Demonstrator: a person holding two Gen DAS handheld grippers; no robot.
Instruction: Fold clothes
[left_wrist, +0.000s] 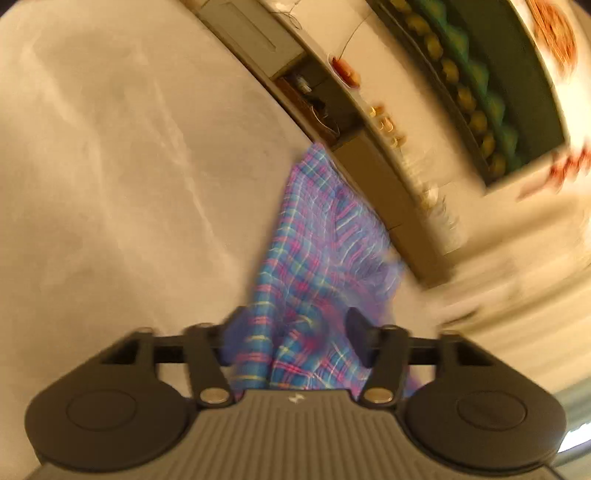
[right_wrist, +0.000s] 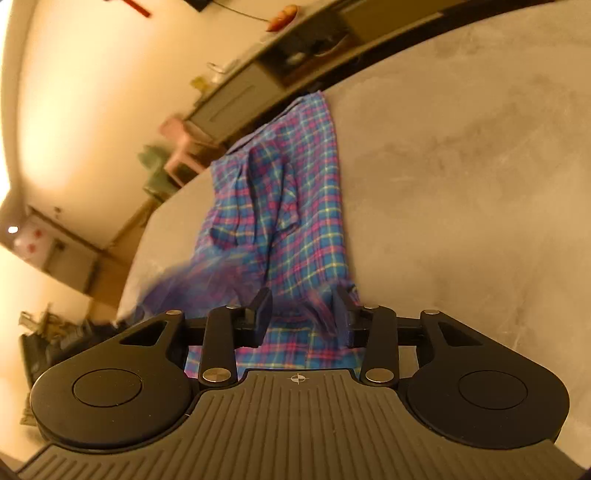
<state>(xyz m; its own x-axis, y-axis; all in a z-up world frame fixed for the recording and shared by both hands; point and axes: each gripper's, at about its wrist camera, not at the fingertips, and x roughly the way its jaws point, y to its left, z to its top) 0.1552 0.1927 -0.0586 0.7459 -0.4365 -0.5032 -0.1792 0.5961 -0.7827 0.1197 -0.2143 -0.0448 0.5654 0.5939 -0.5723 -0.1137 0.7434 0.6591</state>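
Left gripper (left_wrist: 295, 343): fingers apart, plaid shirt (left_wrist: 317, 236) bunched between; grip cannot be told. Right gripper (right_wrist: 301, 314): parted over shirt hem, contact blurred. Shirt is spread toward 12 o'clock on grey bed (right_wrist: 461, 184). Cabinet (left_wrist: 255, 40) at 12; wall blurred.

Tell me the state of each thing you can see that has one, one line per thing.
Blue and pink plaid cloth garment: lengthwise on the grey table, creased, near end blurred.
Left tongs: fingers apart, plaid fabric bunched between them.
Right tongs: fingers apart, over the garment's near end; grip unclear.
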